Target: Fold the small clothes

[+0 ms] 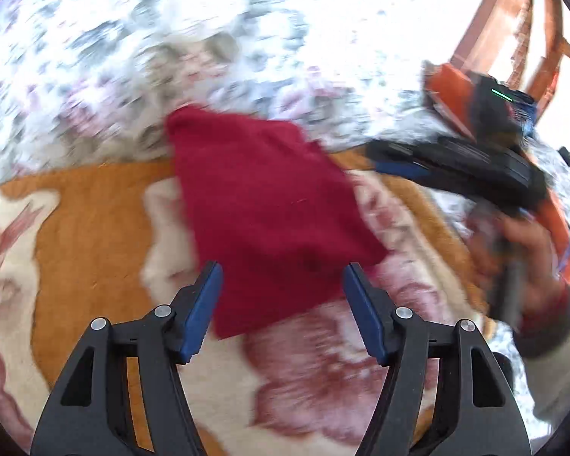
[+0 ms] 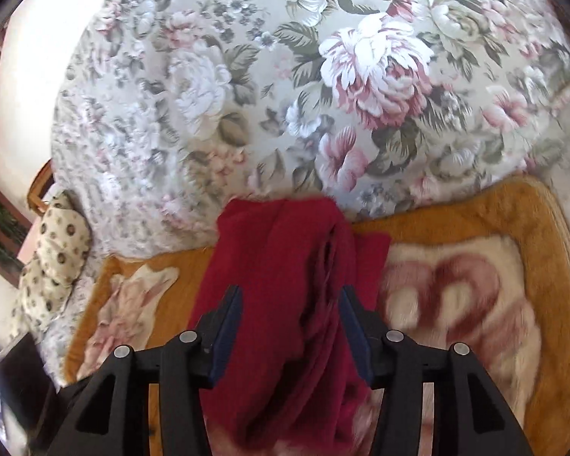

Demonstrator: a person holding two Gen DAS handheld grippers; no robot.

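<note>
A small dark red garment [image 1: 269, 205] lies folded flat on an orange and cream floral blanket [image 1: 91, 228]. My left gripper [image 1: 283, 277] is open, its blue pads on either side of the garment's near edge, holding nothing. In the right wrist view the same red garment [image 2: 281, 296] lies bunched with a long fold, and my right gripper [image 2: 290, 304] is open over its near part. The right gripper [image 1: 456, 167] also shows in the left wrist view, held in a hand at the right.
A grey floral bedspread [image 2: 323, 76] covers the bed behind the blanket [image 2: 456, 296]. A spotted cream cushion [image 2: 53, 258] lies at the left edge. Wooden furniture [image 1: 513, 30] stands at the far right. The left wrist view is motion-blurred.
</note>
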